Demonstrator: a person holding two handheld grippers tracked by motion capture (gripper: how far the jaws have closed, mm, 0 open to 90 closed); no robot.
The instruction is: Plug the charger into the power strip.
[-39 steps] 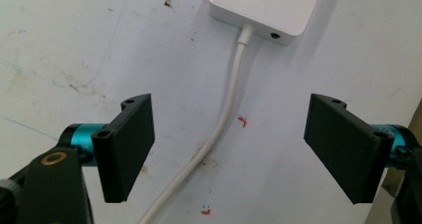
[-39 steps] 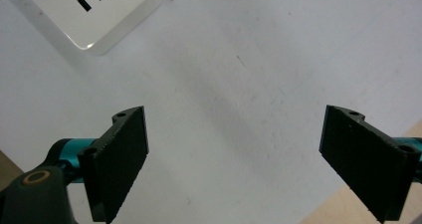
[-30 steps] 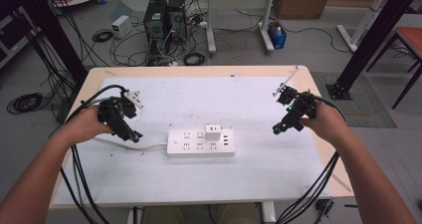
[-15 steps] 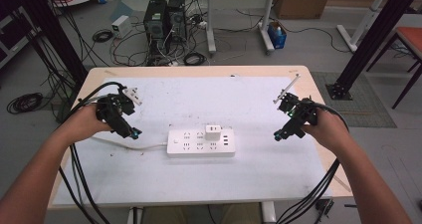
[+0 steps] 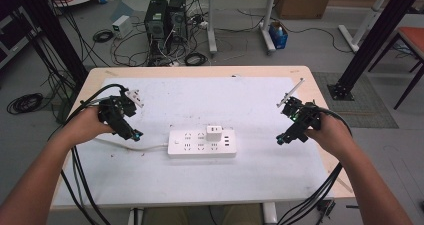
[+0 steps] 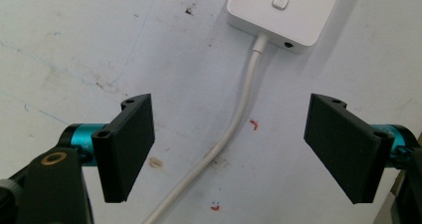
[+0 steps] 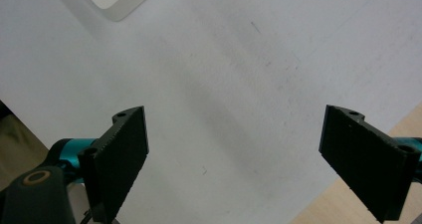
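Note:
A white power strip (image 5: 201,143) lies in the middle of the white table mat, with a white charger block (image 5: 214,133) plugged into its top. Its white cable (image 5: 140,146) runs off to the left. My left gripper (image 5: 134,134) hovers just left of the strip, open, and the cable (image 6: 234,129) passes on the mat between its jaws with the strip's end (image 6: 286,10) ahead. My right gripper (image 5: 281,139) is held to the right of the strip, open, with bare mat between its jaws and a corner of the strip (image 7: 117,0) at the upper left.
The mat (image 5: 210,105) covers a wooden table (image 5: 320,92) whose edge shows at the right. Black cables (image 5: 80,180) trail from both grippers over the front edge. Behind the table stand computer towers (image 5: 164,17), loose wires and another desk.
The right hand has drifted slightly toward the front right of the table. The left hand and the power strip have stayed where they were.

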